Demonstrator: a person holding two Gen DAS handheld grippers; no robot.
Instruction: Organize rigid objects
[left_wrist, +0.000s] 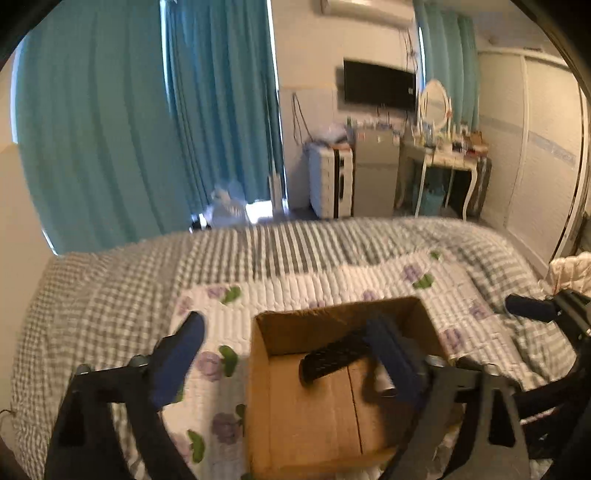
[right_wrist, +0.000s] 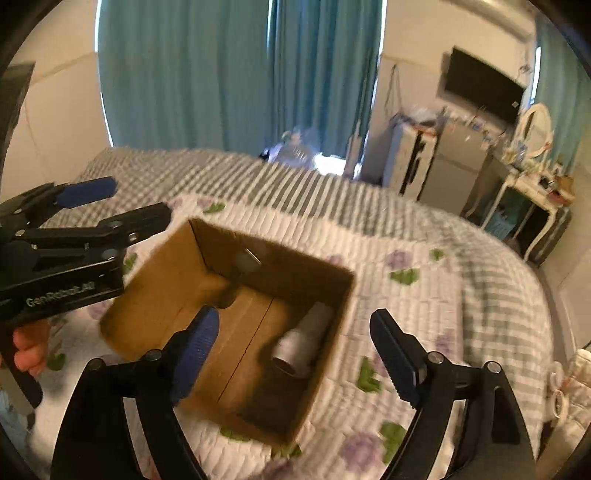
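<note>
Teal curtains (left_wrist: 110, 129) hang behind the bed (left_wrist: 110, 295); a television (left_wrist: 378, 85) hangs above a fridge (left_wrist: 375, 177).

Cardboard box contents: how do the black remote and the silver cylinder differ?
The black remote is flat, dark and long, with rows of buttons; the silver cylinder is round, pale and metallic, with a dark open end. The remote lies angled across the floor of the cardboard box; the cylinder lies on its side near one wall. Shared: both rest loose inside the box, neither gripped, with the left gripper and right gripper open.

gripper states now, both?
Left gripper: open, empty, over the brown cardboard box.
Right gripper: open, empty, over the same box.
</note>
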